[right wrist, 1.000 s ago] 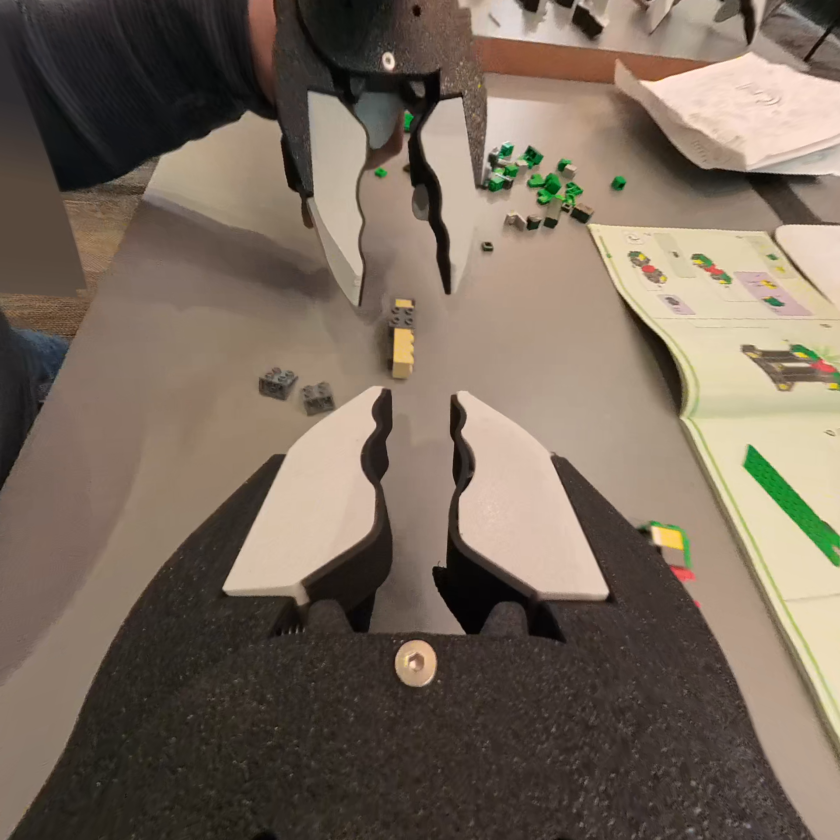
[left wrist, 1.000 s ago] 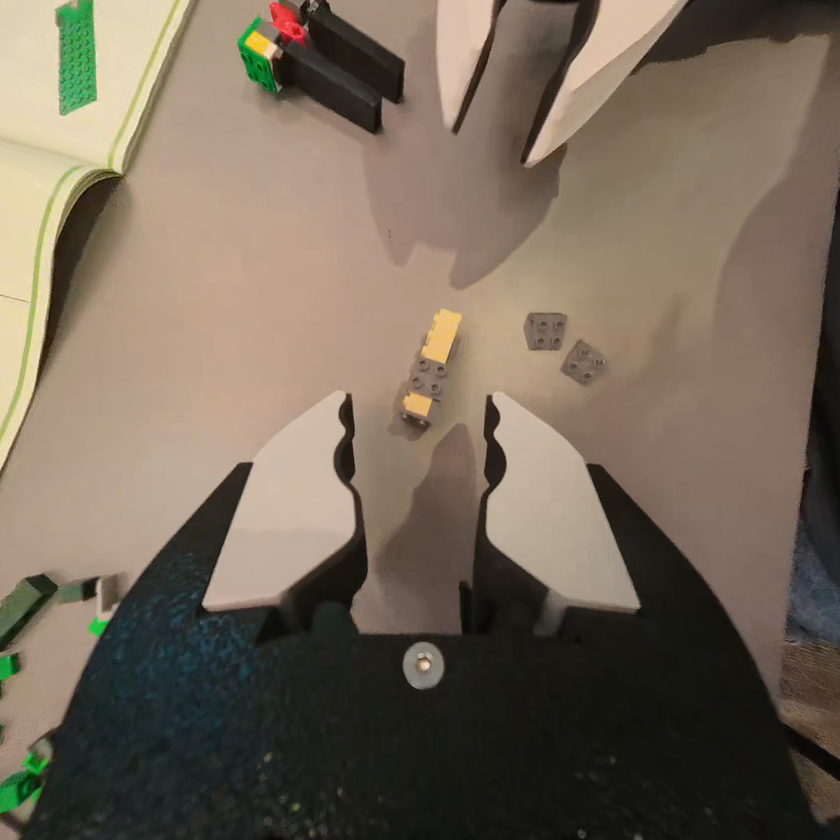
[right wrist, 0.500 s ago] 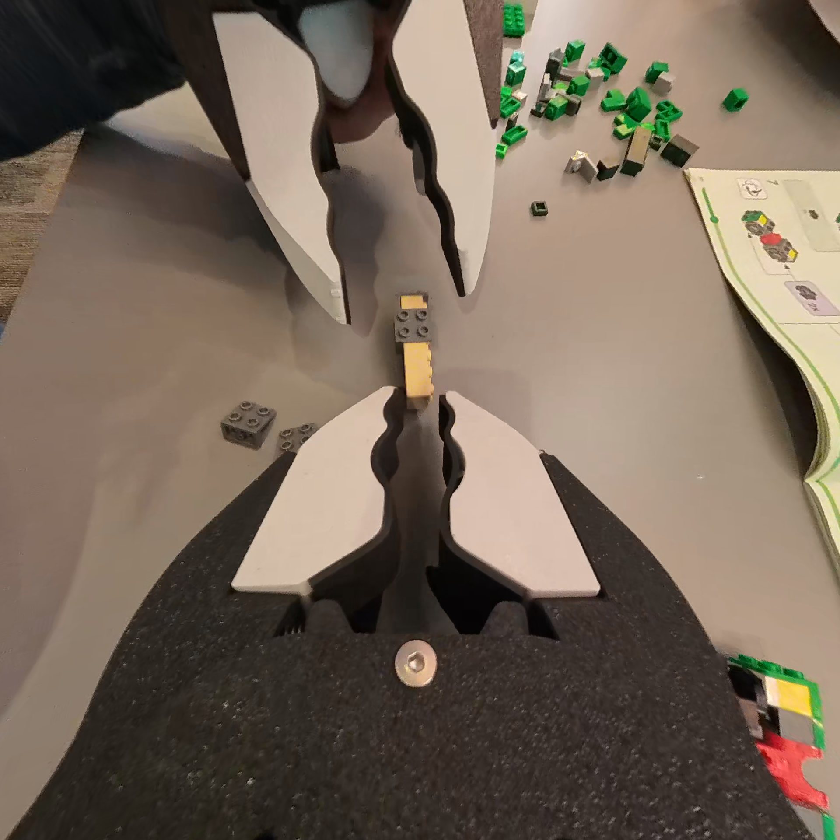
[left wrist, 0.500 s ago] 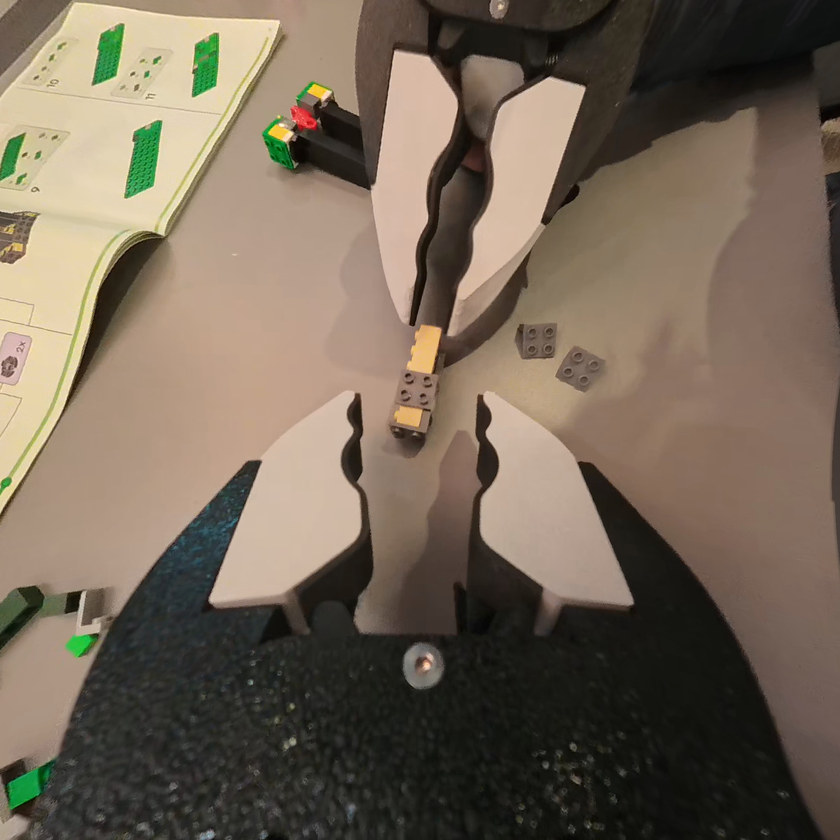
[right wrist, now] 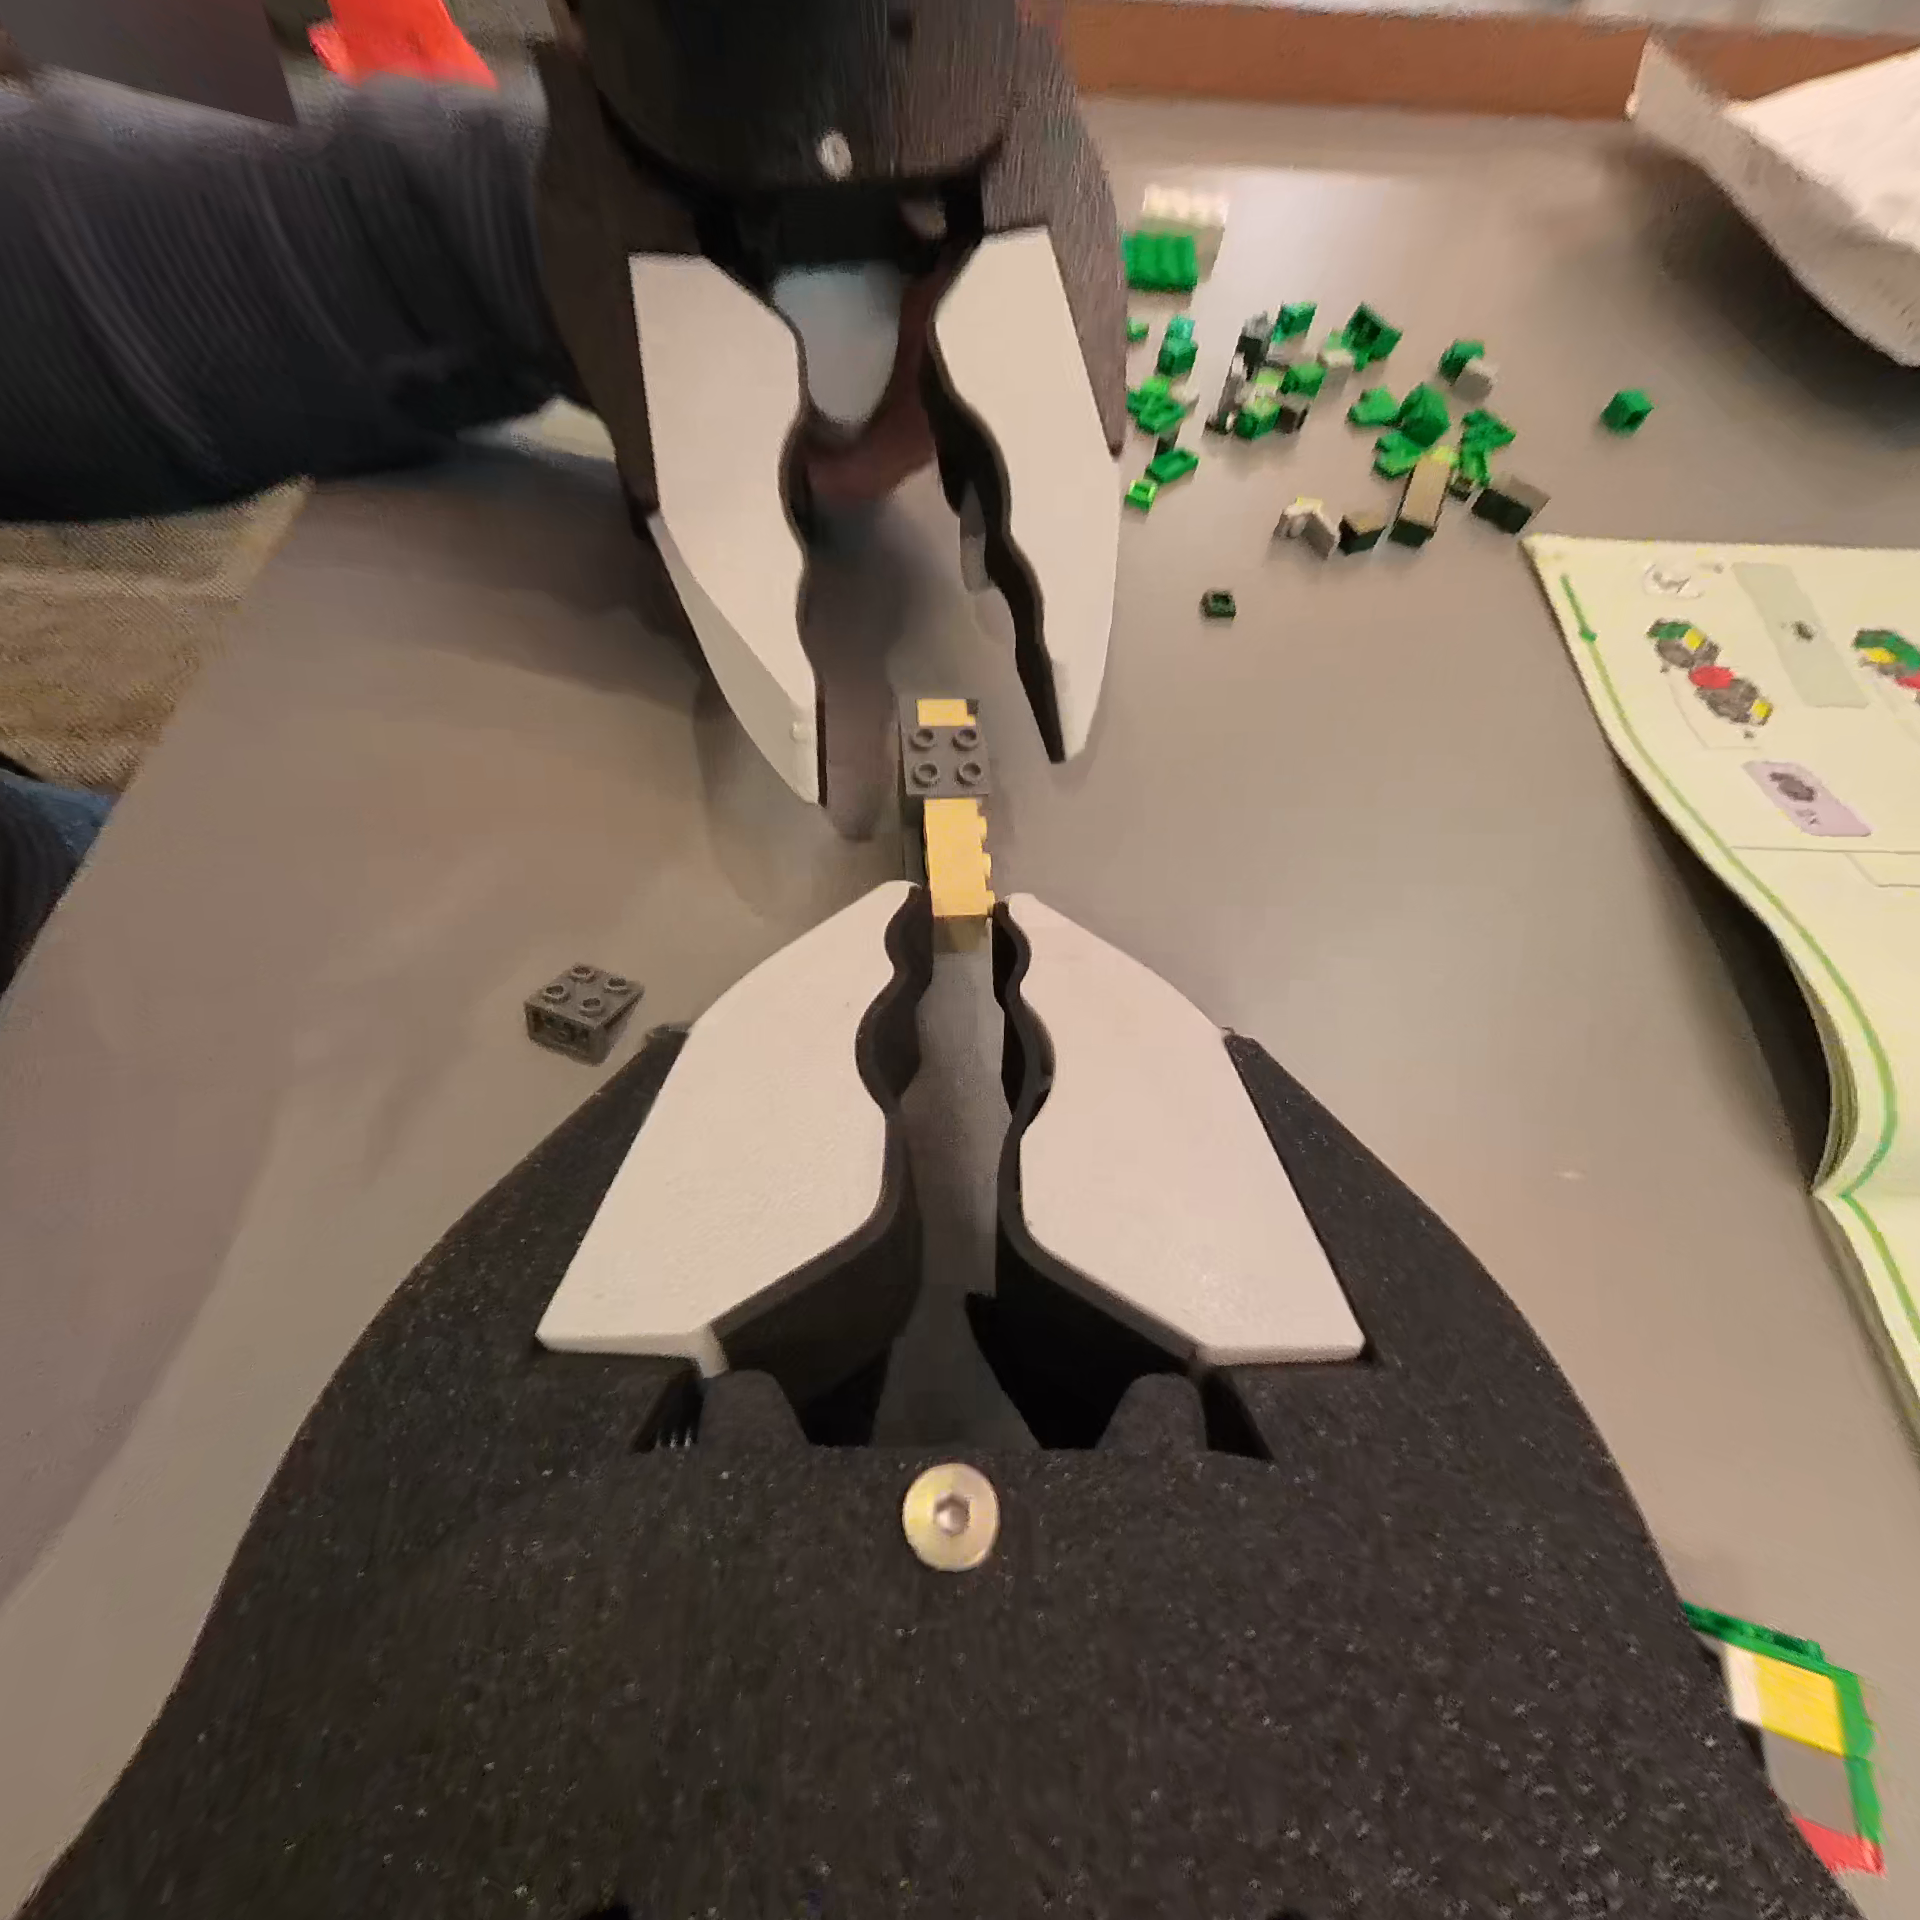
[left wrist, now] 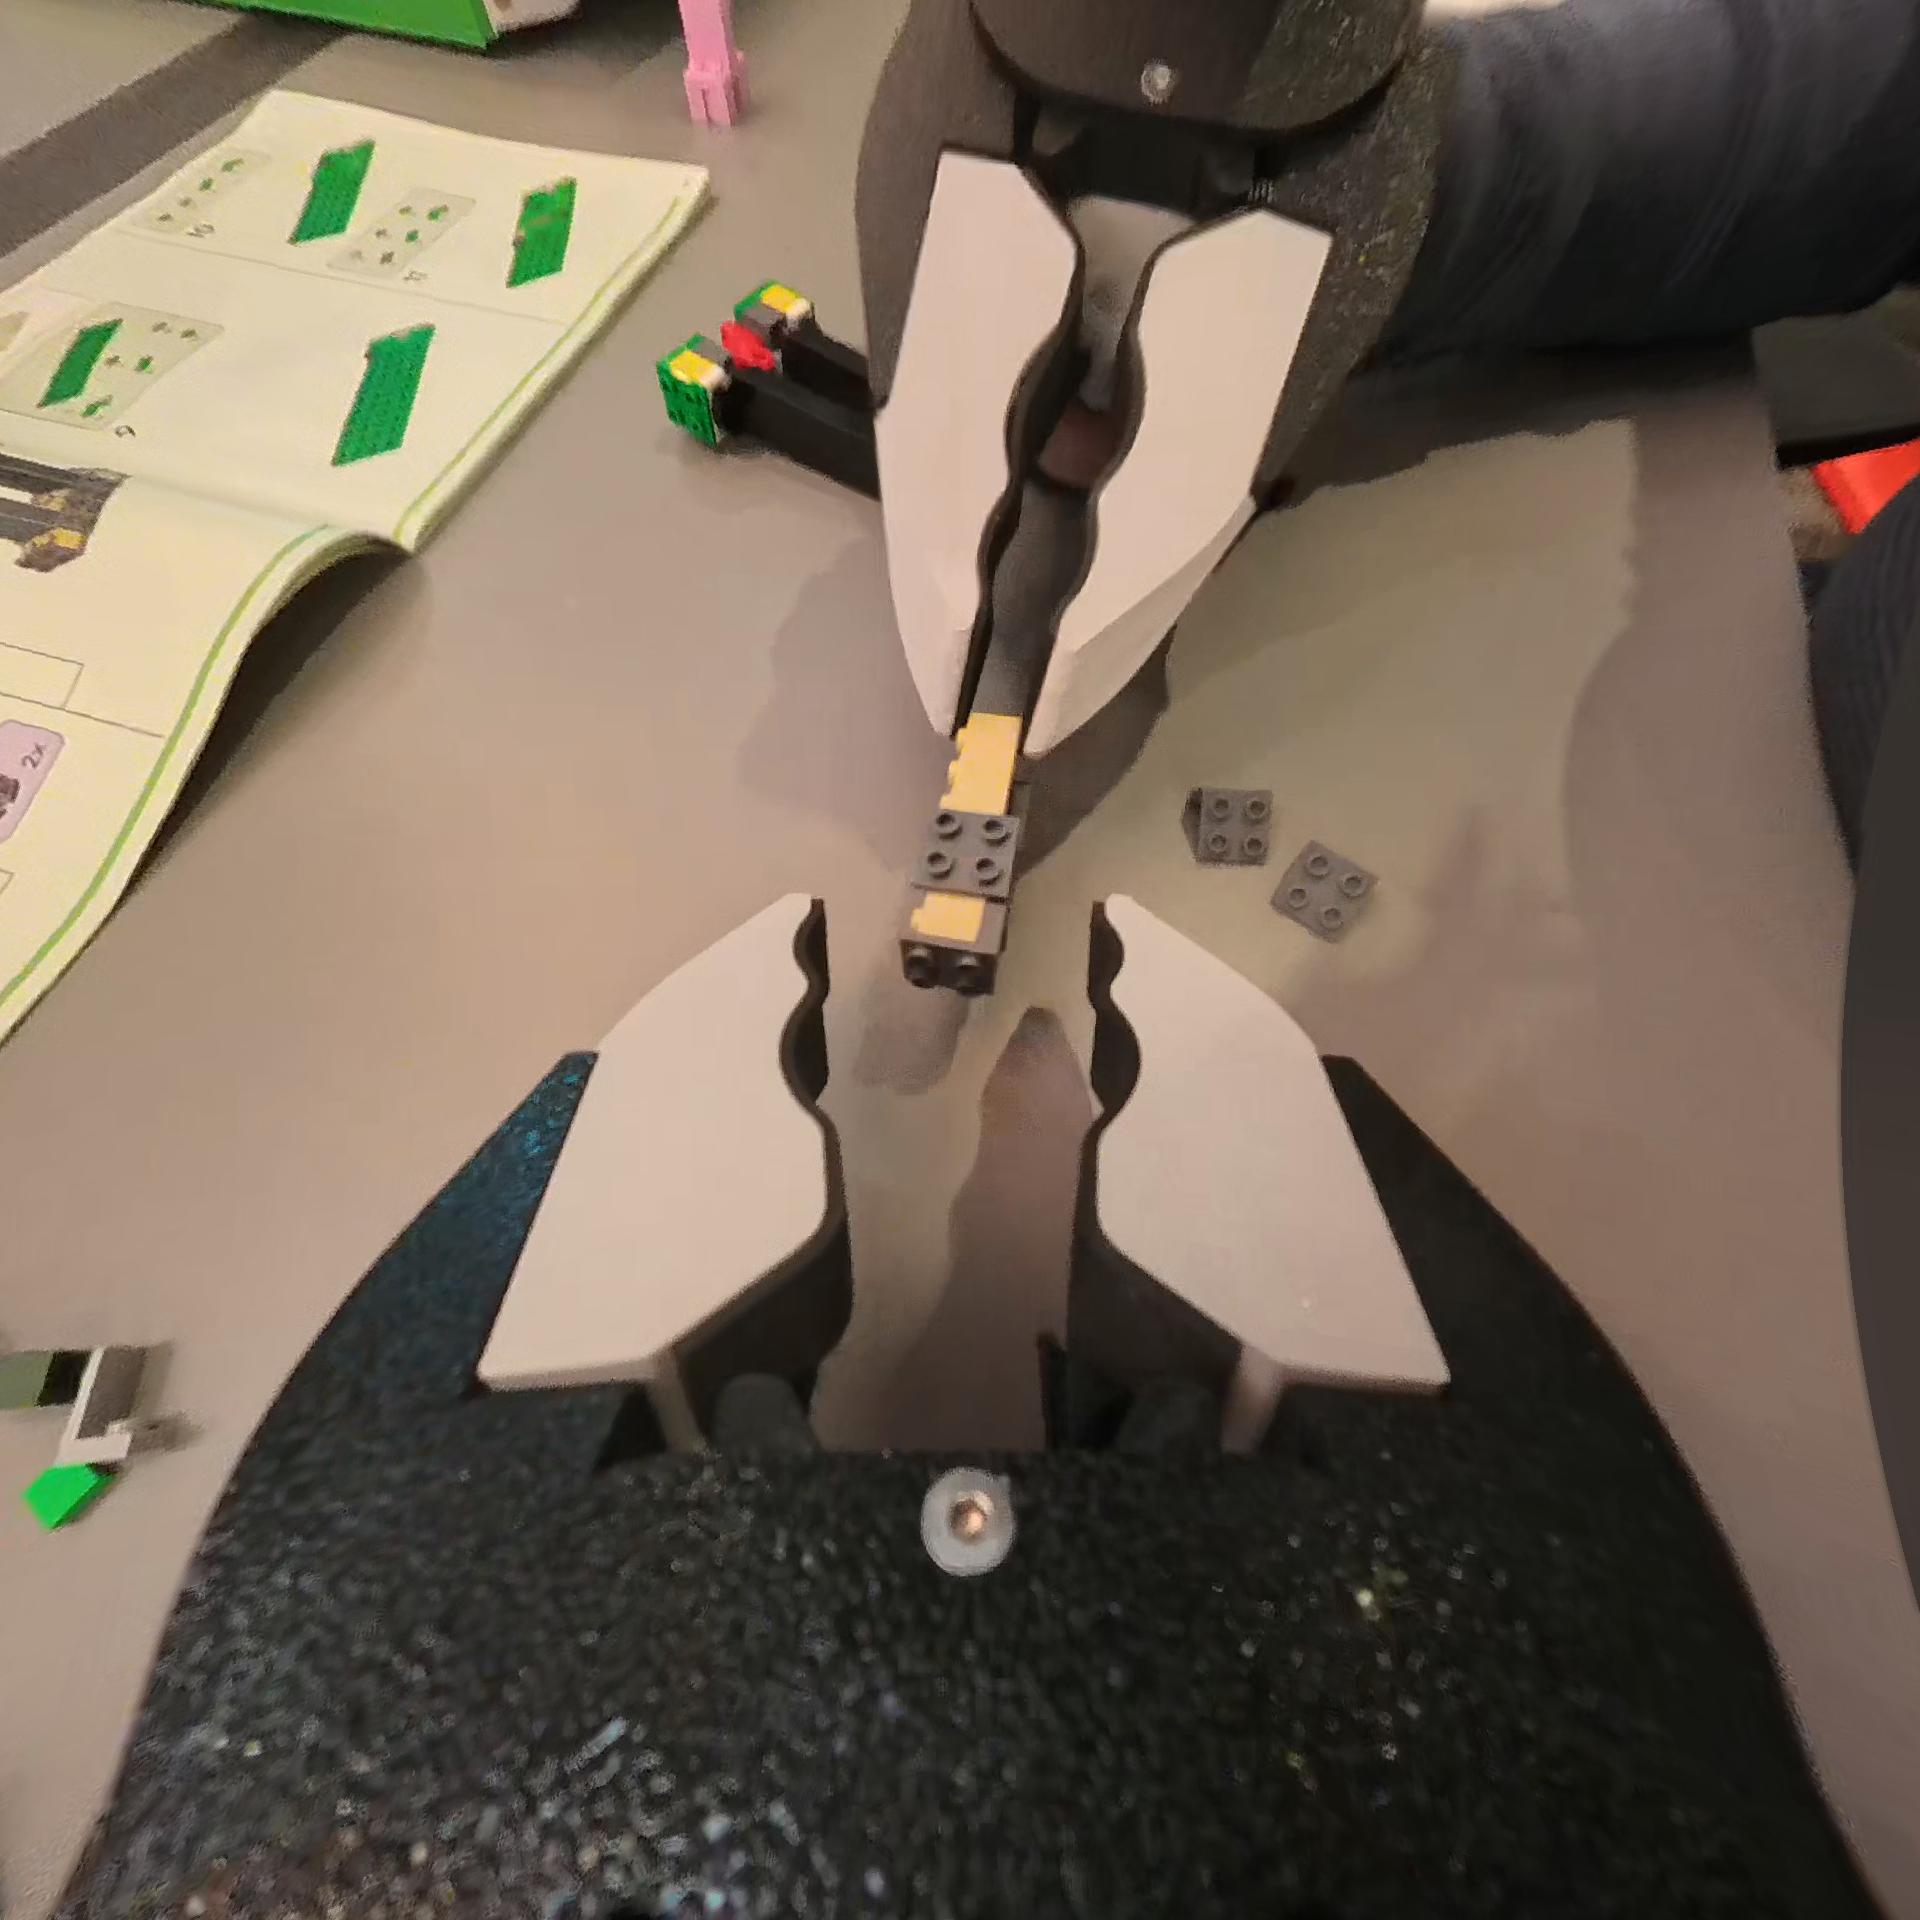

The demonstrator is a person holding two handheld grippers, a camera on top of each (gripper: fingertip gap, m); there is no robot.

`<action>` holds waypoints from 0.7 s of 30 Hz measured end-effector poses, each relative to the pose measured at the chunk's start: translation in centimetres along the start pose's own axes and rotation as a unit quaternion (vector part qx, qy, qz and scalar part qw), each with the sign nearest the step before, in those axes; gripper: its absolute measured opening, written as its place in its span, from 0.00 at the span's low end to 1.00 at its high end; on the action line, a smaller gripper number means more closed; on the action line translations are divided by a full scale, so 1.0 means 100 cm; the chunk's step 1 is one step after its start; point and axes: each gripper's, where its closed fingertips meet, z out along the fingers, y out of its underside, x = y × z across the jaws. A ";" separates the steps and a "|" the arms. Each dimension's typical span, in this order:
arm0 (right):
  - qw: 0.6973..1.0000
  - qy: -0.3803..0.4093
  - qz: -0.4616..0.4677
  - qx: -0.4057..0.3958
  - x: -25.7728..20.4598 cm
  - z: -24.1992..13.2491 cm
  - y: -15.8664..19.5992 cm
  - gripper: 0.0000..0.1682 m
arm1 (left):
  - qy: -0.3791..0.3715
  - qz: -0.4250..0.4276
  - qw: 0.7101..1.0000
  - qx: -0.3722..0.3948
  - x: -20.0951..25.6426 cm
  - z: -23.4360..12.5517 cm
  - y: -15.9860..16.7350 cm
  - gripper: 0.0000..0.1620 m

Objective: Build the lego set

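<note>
A small tan-and-grey brick assembly (left wrist: 961,883) lies on the grey table (left wrist: 520,779) between the two grippers. My right gripper (right wrist: 954,902) is shut on its tan end (right wrist: 958,868); in the left wrist view it comes in from the top (left wrist: 992,732). My left gripper (left wrist: 956,909) is open, its fingertips on either side of the assembly's dark grey end without touching it. It shows open at the top of the right wrist view (right wrist: 935,769). Two loose dark grey 2x2 bricks (left wrist: 1231,826) (left wrist: 1325,888) lie just to the side.
An open instruction booklet (left wrist: 312,364) (right wrist: 1766,883) lies on the table. A black, green, yellow and red sub-assembly (left wrist: 748,379) (right wrist: 1808,1725) sits by it. A pile of loose green bricks (right wrist: 1351,416) lies behind my left gripper, with several pieces (left wrist: 94,1403) beside it. Only a small space, under 4 cm, lies between the two pairs of fingers.
My right gripper moved forward to the assembly and closed on its tan end. My left gripper stayed open and drew in around the grey end.
</note>
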 end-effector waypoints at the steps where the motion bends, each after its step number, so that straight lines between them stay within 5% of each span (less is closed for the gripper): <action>1: 1.000 -0.004 0.002 0.018 0.000 -0.003 -0.004 0.06 | 0.000 -0.007 1.000 0.014 0.000 0.000 -0.004 0.29; 9: 0.991 -0.047 0.011 0.121 -0.005 -0.026 -0.023 0.06 | 0.023 0.001 0.996 0.089 0.010 0.004 -0.030 0.19; 21: 0.991 -0.053 -0.019 0.124 -0.010 -0.029 -0.024 0.06 | 0.054 0.014 0.991 0.122 0.023 0.006 -0.042 0.11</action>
